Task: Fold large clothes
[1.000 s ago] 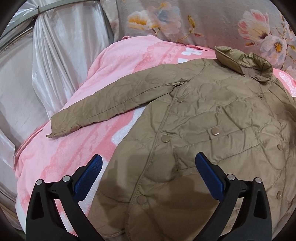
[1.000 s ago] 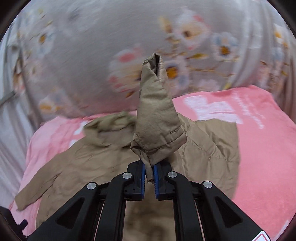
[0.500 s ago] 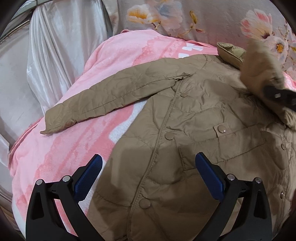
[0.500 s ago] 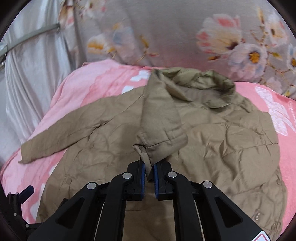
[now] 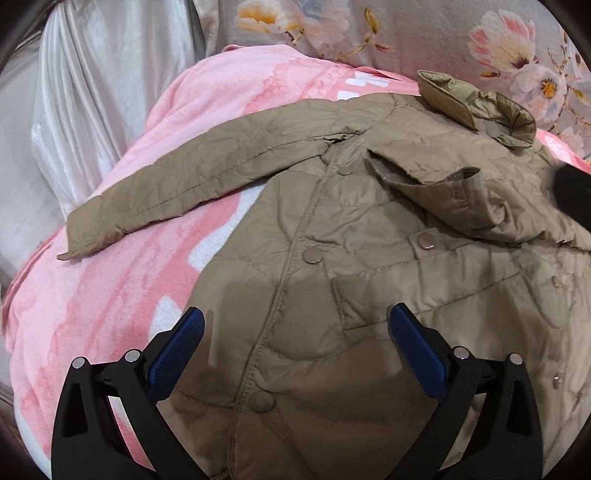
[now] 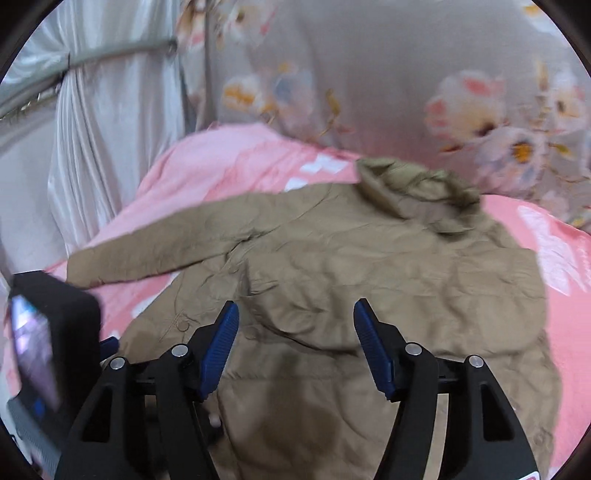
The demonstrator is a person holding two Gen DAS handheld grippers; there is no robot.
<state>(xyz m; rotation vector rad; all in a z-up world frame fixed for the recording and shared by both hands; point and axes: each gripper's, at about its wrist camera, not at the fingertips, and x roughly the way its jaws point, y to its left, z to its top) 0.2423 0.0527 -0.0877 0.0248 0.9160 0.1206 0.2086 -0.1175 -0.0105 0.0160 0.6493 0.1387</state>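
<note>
**One sleeve laid across the chest, the other still out flat**

I have the quilted tan jacket lying front-up on the pink blanket, collar at the far end against the floral backdrop. The folded sleeve lies across the chest, cuff toward the left. The outstretched sleeve runs off to the left over the blanket, well clear of the body.

My right gripper hangs above the jacket's middle; its jaws are opening, and nothing sits between the blue pads. My left gripper hovers over the near hem with jaws spread wide, holding nothing and touching no cloth.

As I judge it, the step in hand is letting go cleanly, then mirroring the fold. To do it well, I would lift the right gripper straight off so the pads do not drag the cuff back. Then I would take the outstretched sleeve near its cuff, pinching the cuff alone, and carry it across to lie over the first, keeping the shoulder line straight. The padded fabric looks springy, so the fold may need pressing down.
</note>
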